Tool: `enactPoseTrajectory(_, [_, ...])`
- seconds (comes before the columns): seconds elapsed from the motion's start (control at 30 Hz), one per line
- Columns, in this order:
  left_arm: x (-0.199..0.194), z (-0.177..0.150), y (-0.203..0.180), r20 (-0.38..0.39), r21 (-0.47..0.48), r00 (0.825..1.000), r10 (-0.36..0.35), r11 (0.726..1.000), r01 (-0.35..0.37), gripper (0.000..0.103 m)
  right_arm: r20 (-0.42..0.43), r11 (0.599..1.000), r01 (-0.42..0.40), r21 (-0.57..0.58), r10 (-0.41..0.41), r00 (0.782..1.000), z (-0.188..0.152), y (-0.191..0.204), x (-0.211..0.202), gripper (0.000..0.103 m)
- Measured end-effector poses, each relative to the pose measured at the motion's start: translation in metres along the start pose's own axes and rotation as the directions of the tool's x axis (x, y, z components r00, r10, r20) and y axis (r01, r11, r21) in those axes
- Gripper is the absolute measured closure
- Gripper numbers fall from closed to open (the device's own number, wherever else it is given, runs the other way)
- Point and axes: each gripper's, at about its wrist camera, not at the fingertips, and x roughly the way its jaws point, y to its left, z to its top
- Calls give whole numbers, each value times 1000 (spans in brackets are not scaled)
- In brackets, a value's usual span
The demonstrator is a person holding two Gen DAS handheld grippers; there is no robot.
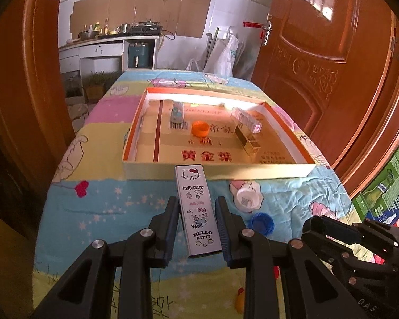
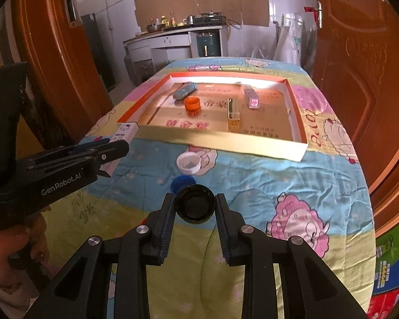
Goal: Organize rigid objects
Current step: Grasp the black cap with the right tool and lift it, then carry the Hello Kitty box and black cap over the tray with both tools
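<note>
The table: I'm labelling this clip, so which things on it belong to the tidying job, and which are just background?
Part of the job:
- Hello Kitty box in the left tongs
- black cap in the right tongs
- white cap
- blue cap
- orange cap
- gold box
- tray

Background:
- cartoon quilt
- door
- kitchen counter

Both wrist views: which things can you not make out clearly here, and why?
- Blue cap, right wrist view: mostly hidden behind the black cap in the right gripper.
- Yellow object, left wrist view: hidden by the left gripper; identity unclear.
- Hello Kitty box, right wrist view: its near end is covered by the left gripper.
</note>
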Motion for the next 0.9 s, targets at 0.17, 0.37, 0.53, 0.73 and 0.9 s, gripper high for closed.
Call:
enactPoseTrajectory(0.17, [-1,9,0,13,3,1000,7,1000,-7,74,22,1000,-3,-12,4,1000,11,1,-1,72])
enactPoseTrajectory(0.37, [-1,19,1,27,3,1000,14,1000,-14,74,48,999,-13,-34,14,999,27,4,0,72])
enactPoseTrajectory(0.53, [3,29,4,32,-1,999,23,1000,-23,74,52,999,-21,-45,24,998,37,4,6,72])
enactPoseTrajectory(0.73, [12,41,7,35,-5,999,32,999,-32,74,60,998,-28,-55,31,998,53,2,17,72])
enactPoseTrajectory(0.9, [22,52,9,30,-8,999,34,999,-34,74,66,998,-30,-58,34,997,66,-4,24,72])
